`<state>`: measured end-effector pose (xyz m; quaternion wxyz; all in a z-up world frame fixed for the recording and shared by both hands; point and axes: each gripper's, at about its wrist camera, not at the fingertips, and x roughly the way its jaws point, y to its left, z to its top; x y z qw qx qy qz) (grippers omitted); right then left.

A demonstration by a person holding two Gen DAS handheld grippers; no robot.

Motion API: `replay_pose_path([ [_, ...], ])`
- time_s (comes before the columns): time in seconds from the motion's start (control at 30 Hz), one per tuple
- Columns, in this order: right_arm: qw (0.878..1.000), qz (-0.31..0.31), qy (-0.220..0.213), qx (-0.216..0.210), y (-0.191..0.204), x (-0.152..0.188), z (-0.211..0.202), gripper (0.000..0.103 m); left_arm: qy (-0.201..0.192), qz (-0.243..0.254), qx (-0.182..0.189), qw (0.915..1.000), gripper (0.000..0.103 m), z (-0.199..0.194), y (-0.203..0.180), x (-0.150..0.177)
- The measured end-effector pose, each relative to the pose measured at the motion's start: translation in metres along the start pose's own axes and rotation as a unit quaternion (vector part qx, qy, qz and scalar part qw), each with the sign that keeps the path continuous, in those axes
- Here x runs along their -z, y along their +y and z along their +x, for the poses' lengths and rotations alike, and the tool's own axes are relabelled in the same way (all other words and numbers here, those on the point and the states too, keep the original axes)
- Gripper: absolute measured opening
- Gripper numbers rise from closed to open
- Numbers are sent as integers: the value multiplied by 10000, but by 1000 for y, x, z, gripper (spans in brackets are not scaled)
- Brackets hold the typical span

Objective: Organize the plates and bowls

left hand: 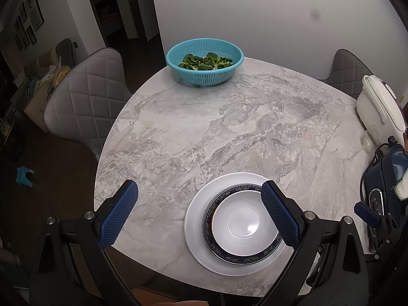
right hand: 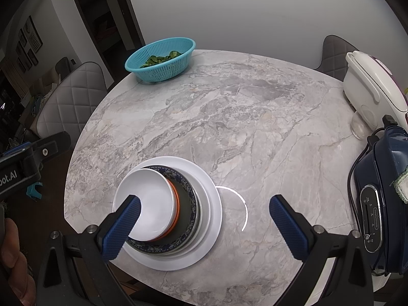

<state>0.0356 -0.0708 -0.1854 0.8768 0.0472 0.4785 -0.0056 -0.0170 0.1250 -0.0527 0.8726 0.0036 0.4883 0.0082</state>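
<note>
Glazed white bowl [right hand: 150,201] tops a stack with a blue-patterned plate [right hand: 188,219] and a wide white plate [right hand: 209,229] near the bench [left hand: 204,132] edge. Likely rigid, slick and breakable; grip by the rim. Left tongs [left hand: 199,214] and right tongs [right hand: 204,225] gape wide, empty.

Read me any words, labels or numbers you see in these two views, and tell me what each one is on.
"oot.AI", cut off at the frame edge, in white on the black body of the left gripper, in the right wrist view.
Markings on the control panel of the dark blue appliance: too small to read.
Framed wall pictures: too blurred to read.
Nothing readable on the plates, the basket or the white appliance.
</note>
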Motion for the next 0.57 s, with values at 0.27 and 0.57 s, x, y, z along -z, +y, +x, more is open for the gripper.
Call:
replay_pose_path([
  [0.27,10000,-1,1,1,0,0,1,103,3,-7,26,10000,98,0,0,0],
  [0.57,10000,3,1,1,-1,-1,1,103,-74,-8,4,10000,98,2,-4,-3],
])
